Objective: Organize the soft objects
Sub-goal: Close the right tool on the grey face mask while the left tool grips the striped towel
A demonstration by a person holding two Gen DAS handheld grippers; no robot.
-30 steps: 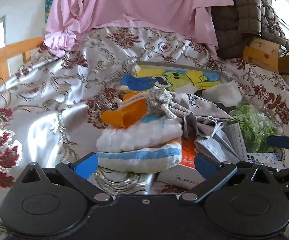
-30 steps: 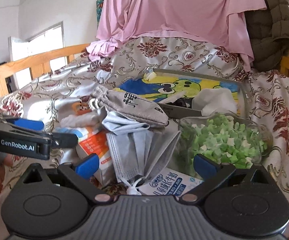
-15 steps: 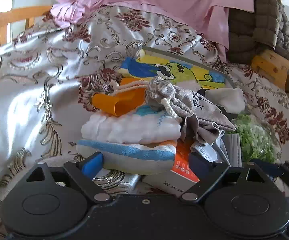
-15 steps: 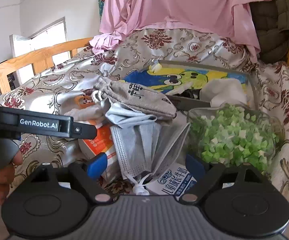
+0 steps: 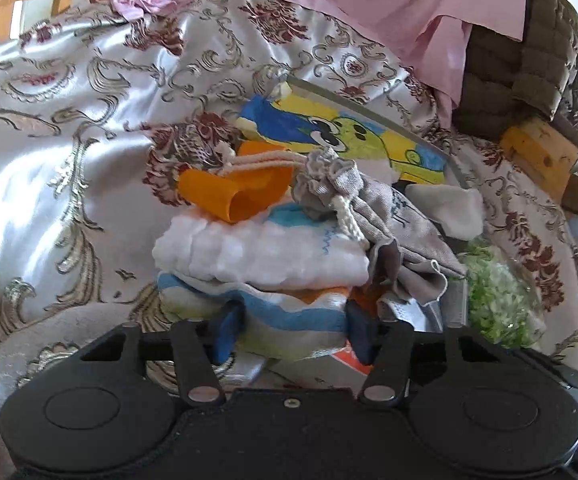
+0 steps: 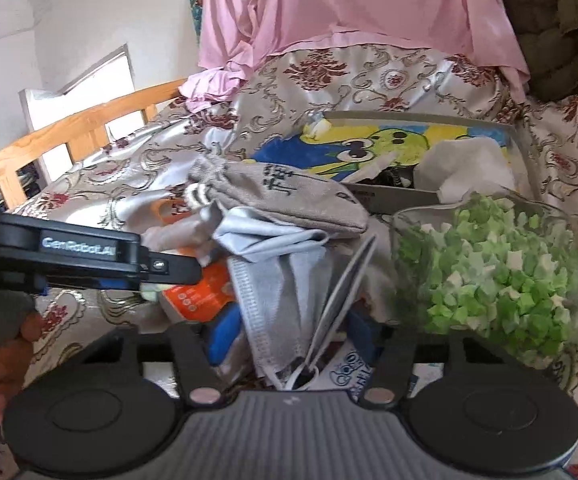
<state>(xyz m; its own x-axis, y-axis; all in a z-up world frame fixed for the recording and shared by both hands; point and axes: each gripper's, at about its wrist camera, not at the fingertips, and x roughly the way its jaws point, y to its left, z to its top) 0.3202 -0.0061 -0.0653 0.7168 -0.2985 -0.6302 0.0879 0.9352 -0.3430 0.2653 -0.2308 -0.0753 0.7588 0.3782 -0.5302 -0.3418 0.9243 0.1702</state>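
Only the left wrist view shows the orange tube (image 5: pixel 233 196) and the white towel (image 5: pixel 261 252) under it, stacked on a striped cloth (image 5: pixel 289 312); the left gripper (image 5: pixel 293 334) has just been closing, and its two blue pads press the striped cloth's near edge from both sides. One grey pouch (image 5: pixel 373 208) lies just right of the towel, its cord across the tube. Only the right wrist view shows a hand (image 6: pixel 5 356) at far left and the left gripper from the side; then one orange box (image 6: pixel 201 288); then the two grey masks (image 6: pixel 273 288) hanging forward off the pile. The right gripper (image 6: pixel 293 338) has just been closing, its pads either side of the masks and squeezing them together. One bowl (image 6: pixel 501 264) of green bits stands at right, clear here, half cut off in the other view. Both views show one cartoon tray (image 6: pixel 421 140) behind the pile and the pink sheet (image 6: pixel 349 0) beyond.
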